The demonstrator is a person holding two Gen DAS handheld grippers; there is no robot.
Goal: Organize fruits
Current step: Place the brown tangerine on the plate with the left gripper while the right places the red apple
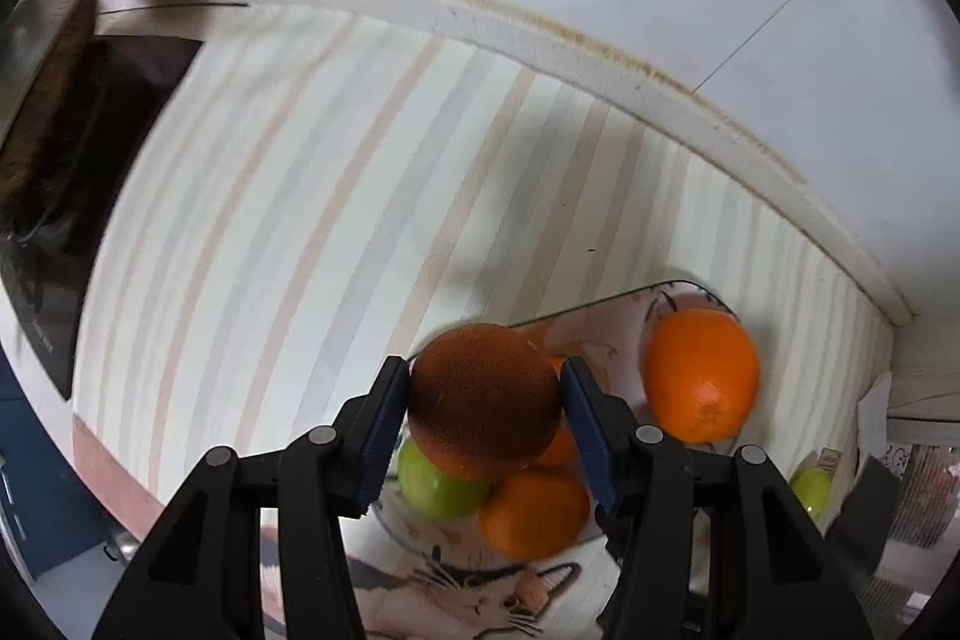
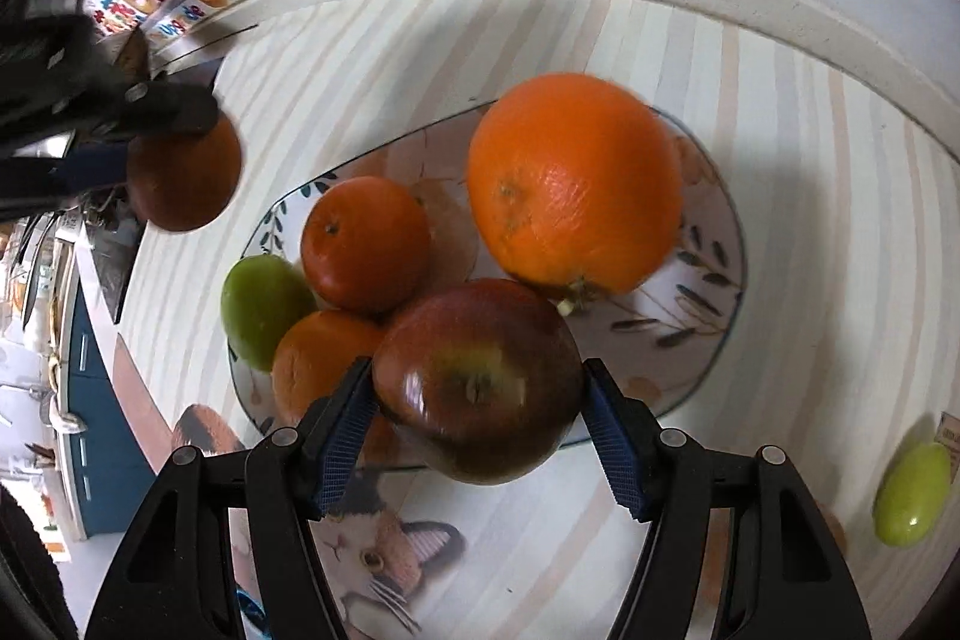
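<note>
Left wrist view: my left gripper (image 1: 485, 421) has its jaws clamped on a dark orange (image 1: 485, 400), held above the near-left rim of the plate (image 1: 624, 316), which sits toward the right end of the striped surface (image 1: 300, 190), close to its back edge. Under it I see a green fruit (image 1: 441, 487) and a small orange (image 1: 534, 511); I should lower into a free gap, not onto the pile, and part the jaws only once it rests.

Right wrist view: my right gripper (image 2: 477, 421) is clamped on a red apple (image 2: 477, 379) over the plate's near rim, just before the big orange (image 2: 573, 184). A loose green fruit (image 2: 912, 493) lies off the plate by the surface's right edge. The sticker writing on the wall is too blurred to read.
</note>
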